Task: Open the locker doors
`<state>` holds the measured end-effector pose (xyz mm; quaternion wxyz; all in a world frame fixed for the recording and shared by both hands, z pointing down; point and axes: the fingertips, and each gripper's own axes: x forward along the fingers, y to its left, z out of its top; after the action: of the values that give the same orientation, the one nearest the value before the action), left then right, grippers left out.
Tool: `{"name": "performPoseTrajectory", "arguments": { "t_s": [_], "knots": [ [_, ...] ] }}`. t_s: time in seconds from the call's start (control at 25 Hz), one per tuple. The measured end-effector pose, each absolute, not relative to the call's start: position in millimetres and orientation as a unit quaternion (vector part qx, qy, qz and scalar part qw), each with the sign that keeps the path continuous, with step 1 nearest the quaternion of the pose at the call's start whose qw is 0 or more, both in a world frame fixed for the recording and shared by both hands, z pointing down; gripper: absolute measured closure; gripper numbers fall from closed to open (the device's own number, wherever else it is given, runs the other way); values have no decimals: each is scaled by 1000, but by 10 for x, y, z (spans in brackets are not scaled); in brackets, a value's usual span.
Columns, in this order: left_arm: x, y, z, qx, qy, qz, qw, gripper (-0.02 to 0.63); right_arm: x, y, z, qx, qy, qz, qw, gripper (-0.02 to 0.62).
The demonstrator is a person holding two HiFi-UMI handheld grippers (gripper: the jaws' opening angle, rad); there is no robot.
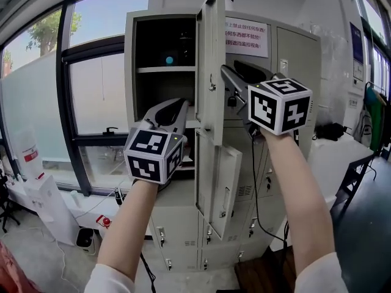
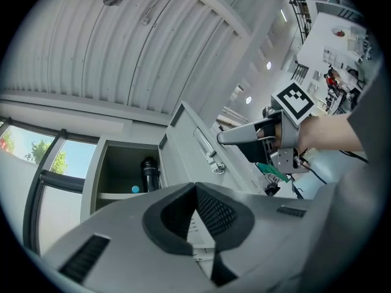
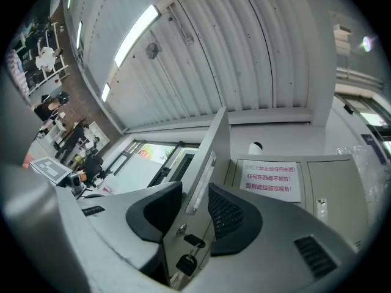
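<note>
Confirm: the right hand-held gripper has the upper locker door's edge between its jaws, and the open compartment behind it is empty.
Not empty: the left gripper view shows a dark bottle and a blue object in that compartment. The right hand-held gripper does have the edge of the upper locker door between its jaws.

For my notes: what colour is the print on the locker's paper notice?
Red, on a white paper notice; clearest in the right gripper view.

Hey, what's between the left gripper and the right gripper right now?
The open upper locker door, edge-on in the head view, stands between left gripper and right gripper; the right gripper view shows its edge between that gripper's jaws.
</note>
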<state>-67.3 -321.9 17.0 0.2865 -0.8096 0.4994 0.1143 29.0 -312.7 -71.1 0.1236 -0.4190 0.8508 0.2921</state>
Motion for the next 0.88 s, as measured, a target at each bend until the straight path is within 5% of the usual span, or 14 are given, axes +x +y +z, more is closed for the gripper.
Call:
{"name": "performPoseTrajectory", "arguments": {
  "t_s": [0.88],
  "knots": [
    [-219,-3120,462,-864,407,127,267,598,1032,-3066,-489,-547,775,292,118,502]
  ]
}}
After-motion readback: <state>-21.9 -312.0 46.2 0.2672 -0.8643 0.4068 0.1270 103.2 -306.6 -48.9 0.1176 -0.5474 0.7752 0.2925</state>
